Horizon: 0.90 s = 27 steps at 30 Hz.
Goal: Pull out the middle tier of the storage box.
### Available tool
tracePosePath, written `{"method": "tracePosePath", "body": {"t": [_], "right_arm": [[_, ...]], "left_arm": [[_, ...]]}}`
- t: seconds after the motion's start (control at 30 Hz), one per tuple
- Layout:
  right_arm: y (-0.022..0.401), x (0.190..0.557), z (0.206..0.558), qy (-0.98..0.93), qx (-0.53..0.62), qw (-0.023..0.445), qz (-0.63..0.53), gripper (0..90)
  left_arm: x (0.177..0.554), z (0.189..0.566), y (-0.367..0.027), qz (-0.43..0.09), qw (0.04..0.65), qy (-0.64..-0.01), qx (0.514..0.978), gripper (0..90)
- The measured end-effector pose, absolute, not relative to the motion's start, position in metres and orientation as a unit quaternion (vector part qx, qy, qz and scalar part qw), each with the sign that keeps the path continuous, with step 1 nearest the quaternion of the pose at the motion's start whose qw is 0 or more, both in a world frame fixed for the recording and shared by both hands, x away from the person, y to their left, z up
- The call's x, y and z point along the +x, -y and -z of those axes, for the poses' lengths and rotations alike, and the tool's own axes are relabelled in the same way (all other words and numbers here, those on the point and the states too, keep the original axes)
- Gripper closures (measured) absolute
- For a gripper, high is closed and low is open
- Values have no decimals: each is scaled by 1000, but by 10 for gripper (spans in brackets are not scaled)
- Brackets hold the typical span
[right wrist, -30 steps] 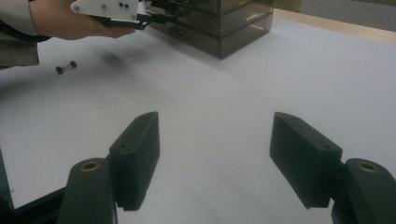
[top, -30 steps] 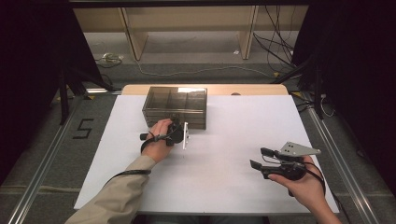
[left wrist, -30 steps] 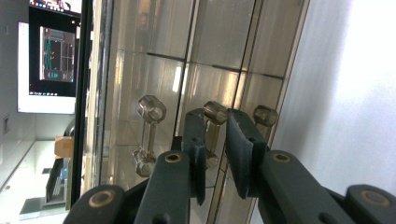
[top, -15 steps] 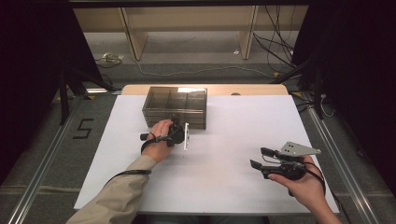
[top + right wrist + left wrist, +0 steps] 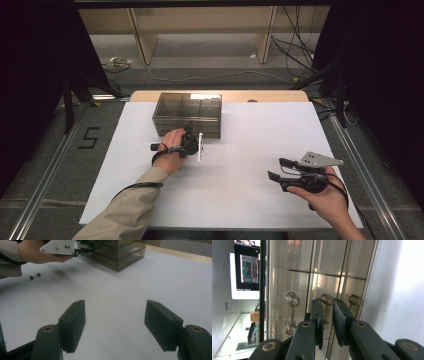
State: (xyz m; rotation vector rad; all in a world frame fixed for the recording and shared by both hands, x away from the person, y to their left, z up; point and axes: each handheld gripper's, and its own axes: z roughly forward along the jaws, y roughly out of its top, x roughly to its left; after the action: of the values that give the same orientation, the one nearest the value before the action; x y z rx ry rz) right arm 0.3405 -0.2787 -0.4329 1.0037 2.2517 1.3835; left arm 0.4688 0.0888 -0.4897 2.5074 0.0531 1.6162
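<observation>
A smoky clear drawer box [image 5: 187, 112] stands at the back middle of the white table [image 5: 250, 135]. My left gripper [image 5: 190, 136] is rolled on its side against the box's front. In the left gripper view its jaws [image 5: 328, 308] are nearly together around a metal drawer handle [image 5: 327, 299], which they grip. My right gripper [image 5: 277, 168] hovers low over the front right of the table, apart from the box. Its jaws [image 5: 115, 315] stand wide open with nothing between them. The right gripper view also shows the box [image 5: 120, 255] and the left gripper [image 5: 82, 250] far off.
Two more metal handles [image 5: 292, 300] [image 5: 355, 300] sit on either side of the gripped one. A small dark dumbbell-shaped part [image 5: 35, 276] lies on the table near the left hand. Wooden shelving [image 5: 200, 30] and cables [image 5: 300, 50] are beyond the table's far edge.
</observation>
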Motion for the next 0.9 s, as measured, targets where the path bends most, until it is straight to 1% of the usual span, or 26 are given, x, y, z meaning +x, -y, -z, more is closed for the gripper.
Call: {"method": "tracePosePath", "body": {"t": [0.1,0.9], "right_arm": [[279,341,433,-787,351,157,-483,339],[279,341,432,-786,352,158,-483,340]], "left_arm": [[469,488,-89,-535,78,-19,841,797],[466,490,-85,-548,54,-9,835,804]]}}
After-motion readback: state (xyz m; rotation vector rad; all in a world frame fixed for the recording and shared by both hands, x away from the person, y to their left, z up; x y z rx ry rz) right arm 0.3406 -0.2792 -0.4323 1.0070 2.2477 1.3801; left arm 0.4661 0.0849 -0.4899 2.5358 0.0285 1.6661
